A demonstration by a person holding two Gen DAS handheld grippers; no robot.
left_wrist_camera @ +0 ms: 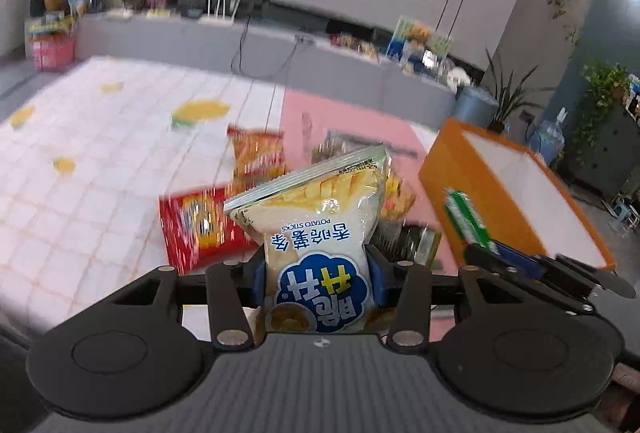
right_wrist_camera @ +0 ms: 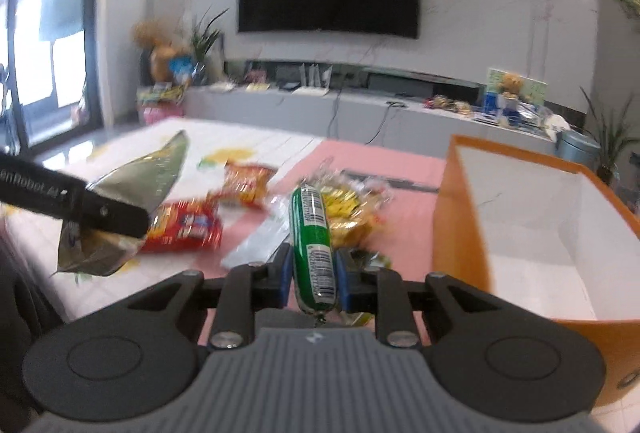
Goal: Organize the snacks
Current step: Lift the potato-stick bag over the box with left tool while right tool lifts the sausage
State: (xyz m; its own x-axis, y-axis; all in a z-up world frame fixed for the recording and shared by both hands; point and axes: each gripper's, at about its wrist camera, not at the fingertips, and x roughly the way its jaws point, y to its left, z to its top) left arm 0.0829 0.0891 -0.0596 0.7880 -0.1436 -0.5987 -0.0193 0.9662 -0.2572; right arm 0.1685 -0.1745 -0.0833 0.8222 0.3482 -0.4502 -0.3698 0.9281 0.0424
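My left gripper (left_wrist_camera: 320,273) is shut on a white and blue potato sticks bag (left_wrist_camera: 320,229), held up above the table. From the right wrist view the same bag shows its silver back (right_wrist_camera: 132,189) in the left gripper (right_wrist_camera: 116,219). My right gripper (right_wrist_camera: 312,269) is shut on a green sausage stick (right_wrist_camera: 312,233), also seen in the left wrist view (left_wrist_camera: 464,213) with the right gripper (left_wrist_camera: 500,253) in front of the orange box (left_wrist_camera: 480,193). The orange box (right_wrist_camera: 460,201) stands open with a white inside, to the right.
On the table lie a red snack bag (right_wrist_camera: 184,227), an orange-red bag (right_wrist_camera: 248,181), a yellow bag (right_wrist_camera: 352,209) and a silver pack (right_wrist_camera: 260,241). The table has a white tiled cloth (left_wrist_camera: 80,169) and a pink mat (left_wrist_camera: 340,117). A TV and a low cabinet stand behind.
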